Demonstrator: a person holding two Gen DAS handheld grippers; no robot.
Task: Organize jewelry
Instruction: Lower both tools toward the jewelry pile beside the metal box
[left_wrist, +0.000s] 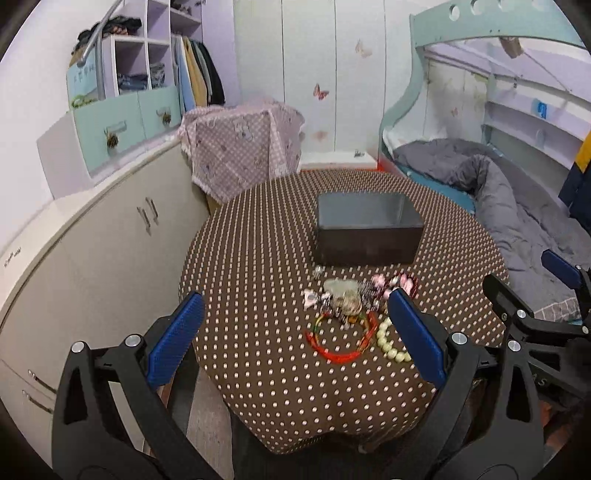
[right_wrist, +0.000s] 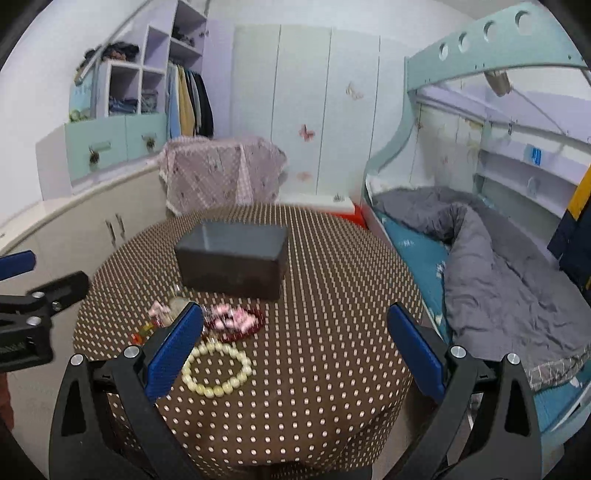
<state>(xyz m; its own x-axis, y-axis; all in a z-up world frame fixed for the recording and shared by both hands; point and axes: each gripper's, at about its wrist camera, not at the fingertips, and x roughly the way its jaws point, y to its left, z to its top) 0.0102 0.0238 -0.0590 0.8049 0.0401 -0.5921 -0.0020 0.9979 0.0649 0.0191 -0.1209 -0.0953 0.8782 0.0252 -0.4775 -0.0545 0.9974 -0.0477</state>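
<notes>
Round worktop (left_wrist: 258, 258), brown cloth with pale dots. Dark grey open box (left_wrist: 367, 229) toward the far side, upright.

Jewelry heap (left_wrist: 351, 299) just in front of the box, near side; individual pieces blurred. Among them: red bangle (left_wrist: 334, 350) lying flat at the near edge of the heap; cream bead bracelet (right_wrist: 217, 369) flat beside it, partly hidden behind a blue pad in the left wrist view; pink bead string with dark red bracelet (right_wrist: 236, 319) between the cream bracelet and the box.

Left tool (left_wrist: 295, 325): spread wide, holding nothing, raised over the near edge of the worktop, short of the heap.

Right tool (right_wrist: 295, 338): spread wide, holding nothing, cream bracelet just inside its left pad.

Bed with grey quilt (right_wrist: 498, 277) to the right of the worktop. Cabinet (left_wrist: 110, 240) to the left.
</notes>
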